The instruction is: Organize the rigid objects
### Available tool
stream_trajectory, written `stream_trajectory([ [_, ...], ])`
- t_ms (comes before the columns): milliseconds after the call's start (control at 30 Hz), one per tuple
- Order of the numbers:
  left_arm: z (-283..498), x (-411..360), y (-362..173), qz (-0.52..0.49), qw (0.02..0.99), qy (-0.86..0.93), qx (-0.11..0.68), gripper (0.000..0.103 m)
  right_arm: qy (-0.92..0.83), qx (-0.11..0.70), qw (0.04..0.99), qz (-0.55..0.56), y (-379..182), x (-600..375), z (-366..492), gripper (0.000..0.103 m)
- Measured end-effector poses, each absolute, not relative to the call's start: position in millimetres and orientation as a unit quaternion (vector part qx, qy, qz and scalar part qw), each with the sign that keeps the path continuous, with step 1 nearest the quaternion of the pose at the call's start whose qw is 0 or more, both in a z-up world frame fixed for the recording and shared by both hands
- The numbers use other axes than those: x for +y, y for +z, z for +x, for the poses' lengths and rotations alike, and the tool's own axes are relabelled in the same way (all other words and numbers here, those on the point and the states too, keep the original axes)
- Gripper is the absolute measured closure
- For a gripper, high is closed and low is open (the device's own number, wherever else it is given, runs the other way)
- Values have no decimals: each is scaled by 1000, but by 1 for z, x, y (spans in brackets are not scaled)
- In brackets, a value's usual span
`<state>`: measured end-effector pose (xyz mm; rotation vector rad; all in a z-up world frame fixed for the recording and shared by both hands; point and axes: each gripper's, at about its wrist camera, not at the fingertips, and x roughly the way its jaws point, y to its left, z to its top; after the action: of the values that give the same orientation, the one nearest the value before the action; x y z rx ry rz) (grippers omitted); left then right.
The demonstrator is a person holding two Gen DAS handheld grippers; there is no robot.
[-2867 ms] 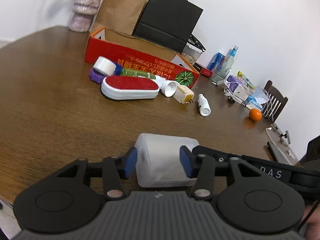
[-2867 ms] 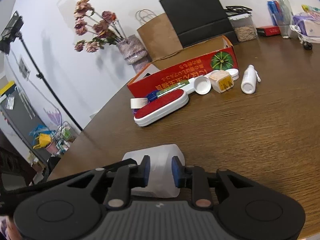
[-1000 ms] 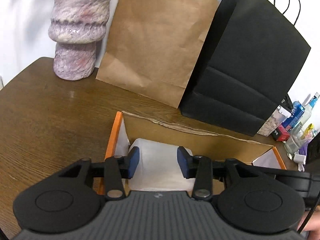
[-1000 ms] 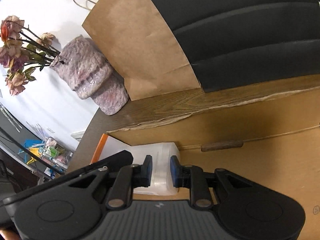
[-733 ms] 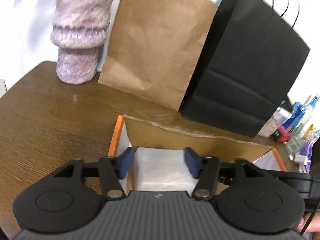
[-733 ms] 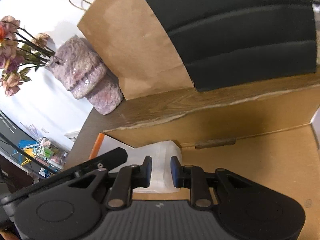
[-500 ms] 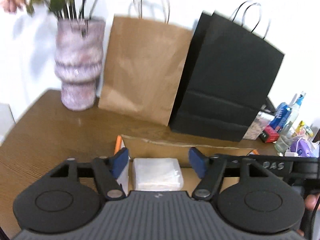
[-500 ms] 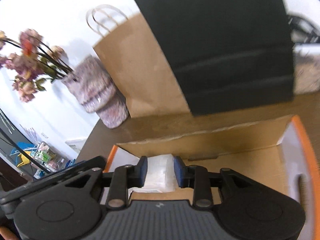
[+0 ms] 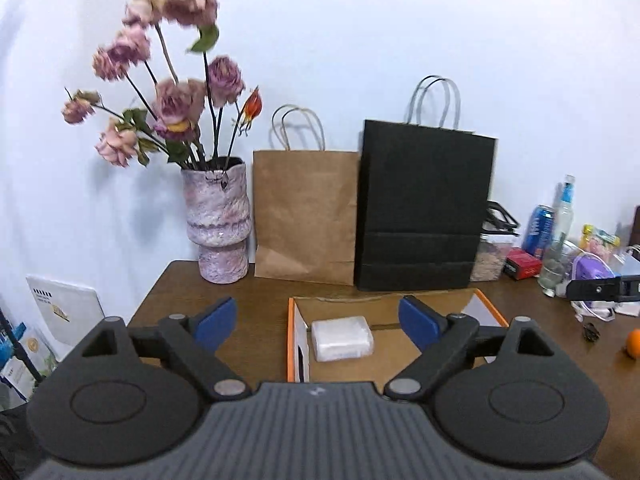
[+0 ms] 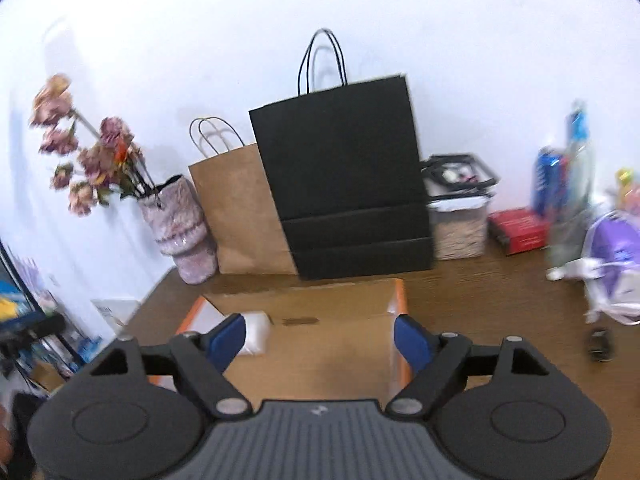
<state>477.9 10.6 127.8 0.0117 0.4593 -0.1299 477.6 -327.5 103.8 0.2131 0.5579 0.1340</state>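
Fingers (image 9: 214, 322) of the left gripper (image 9: 316, 322) are spreading wide with nothing gripped; those of the right gripper (image 10: 320, 338) are opening too, empty. Between them, at twelve o'clock, the translucent white rectangular plastic container (image 9: 342, 338) lies on the floor of the orange-edged open cardboard box (image 9: 291, 336), in its nine o'clock end. Farther at twelve o'clock on the brown wooden tabletop (image 9: 256, 304) stand a brown paper bag (image 9: 306, 216) and a black paper bag (image 9: 424, 208).

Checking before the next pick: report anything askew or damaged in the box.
Little stands out. The white container lies flat in the box's left end, apart from both grippers. The box's back edge looks ragged.
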Motion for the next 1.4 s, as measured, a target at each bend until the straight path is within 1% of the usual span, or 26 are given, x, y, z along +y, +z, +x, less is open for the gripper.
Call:
stream_trajectory([
  [133, 435, 4, 132, 15, 974, -72, 215, 10, 66, 243, 963, 94, 110, -332, 426, 21],
  [200, 416, 2, 135, 12, 975, -74, 209, 8, 64, 216, 971, 82, 114, -332, 400, 18],
  [233, 403, 1, 137, 9, 977, -75, 201, 7, 64, 202, 974, 75, 116, -330, 390, 18],
  [300, 385, 0, 139, 9, 980, -78, 183, 5, 64, 172, 981, 57, 117, -326, 370, 13],
  [433, 347, -3, 139, 10, 987, -75, 141, 5, 73, 137, 987, 33, 116, -317, 336, 12],
  [567, 309, -2, 133, 7, 992, -69, 106, 3, 72, 118, 990, 36, 109, -312, 306, 12],
  [633, 292, -2, 127, 14, 993, -67, 100, 3, 74, 106, 991, 33, 104, -309, 288, 10],
  [667, 283, -2, 123, 17, 993, -67, 94, 3, 75, 100, 992, 32, 101, -307, 279, 6],
  [700, 273, -1, 119, 19, 994, -67, 89, 2, 74, 95, 992, 31, 97, -305, 270, 4],
  [1000, 195, 11, 85, 2, 994, -70, 84, 0, 75, 66, 993, 61, 58, -299, 186, 3],
  [1067, 177, 10, 80, 11, 995, -72, 73, 0, 70, 62, 994, 59, 48, -295, 168, 2],
  [1133, 158, 9, 72, 25, 996, -71, 58, 0, 65, 56, 995, 47, 37, -289, 150, 0],
  [1400, 89, 6, 40, 30, 997, -59, 35, 0, 82, 45, 995, 25, 6, -260, 85, 0],
])
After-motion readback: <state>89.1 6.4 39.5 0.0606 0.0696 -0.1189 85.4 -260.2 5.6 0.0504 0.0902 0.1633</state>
